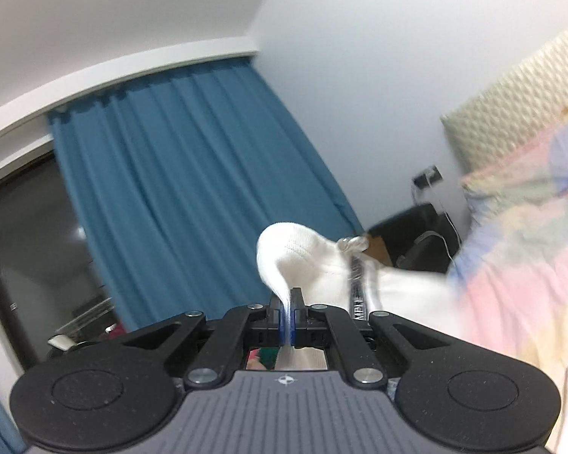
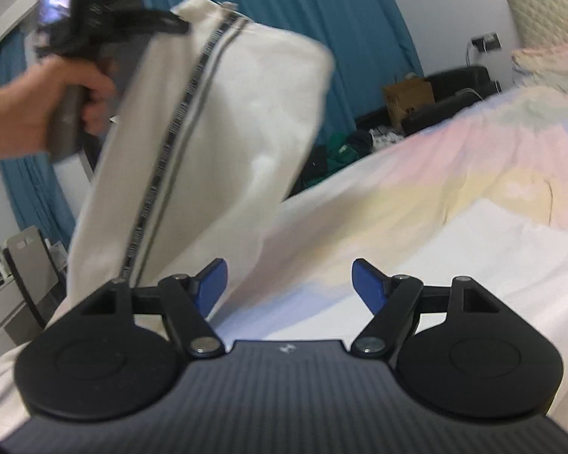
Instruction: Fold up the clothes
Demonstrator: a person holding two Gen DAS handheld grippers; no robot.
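Fingers of the left gripper (image 1: 288, 312) are clamped on an edge of the white fabric garment with a dark lettered stripe (image 2: 208, 125), which is held up in the air above the pastel patchwork bedspread (image 2: 454, 174), its lower end trailing toward the bed. Blue-padded fingers of the right gripper (image 2: 289, 283) are spread apart and hold nothing. The hanging lower edge should be pinched by the right gripper, near a corner, so that the cloth can be drawn taut and laid flat before a crease is made.
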